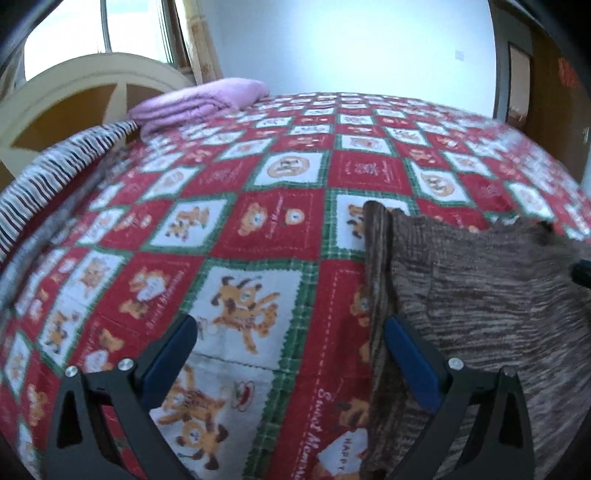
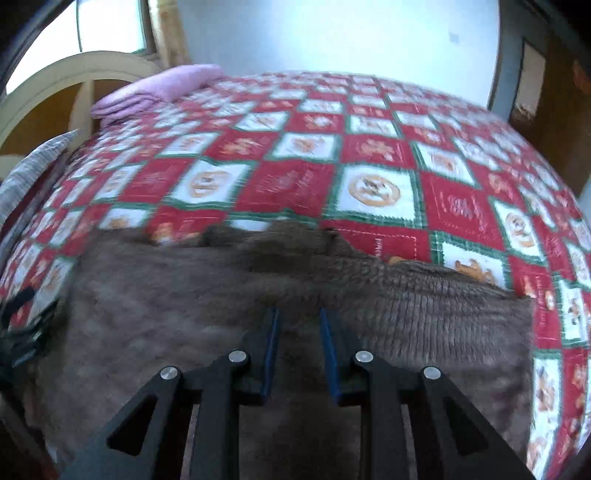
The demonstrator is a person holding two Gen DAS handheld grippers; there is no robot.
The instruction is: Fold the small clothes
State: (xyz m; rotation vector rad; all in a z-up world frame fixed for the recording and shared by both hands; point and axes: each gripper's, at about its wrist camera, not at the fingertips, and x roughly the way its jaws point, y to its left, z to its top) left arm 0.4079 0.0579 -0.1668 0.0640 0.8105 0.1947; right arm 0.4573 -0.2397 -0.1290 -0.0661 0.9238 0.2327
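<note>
Brown knit garment [image 1: 480, 295] lies on the red checked bedspread [image 1: 258, 229], right of the left gripper [image 1: 291, 339], whose jaws gape empty; pink blanket [image 1: 199, 101] far behind. Right wrist view: right gripper [image 2: 297, 321] hovers over the garment [image 2: 406, 314], jaws narrowly parted, pinching nothing.

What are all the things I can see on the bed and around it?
Knitted garment: one, brown, spread on the near part of the bed.
Bedspread: one, red, white and green squares with cartoon animals, covering the bed.
Folded blanket: one, pink, far left corner.
Striped cloth: one, dark and white, left edge.
Headboard: one, cream, curved, behind the blanket.
Window: one, bright, far left.
Left gripper: black with blue pads, open.
Right gripper: same colours, slightly open above the garment.
</note>
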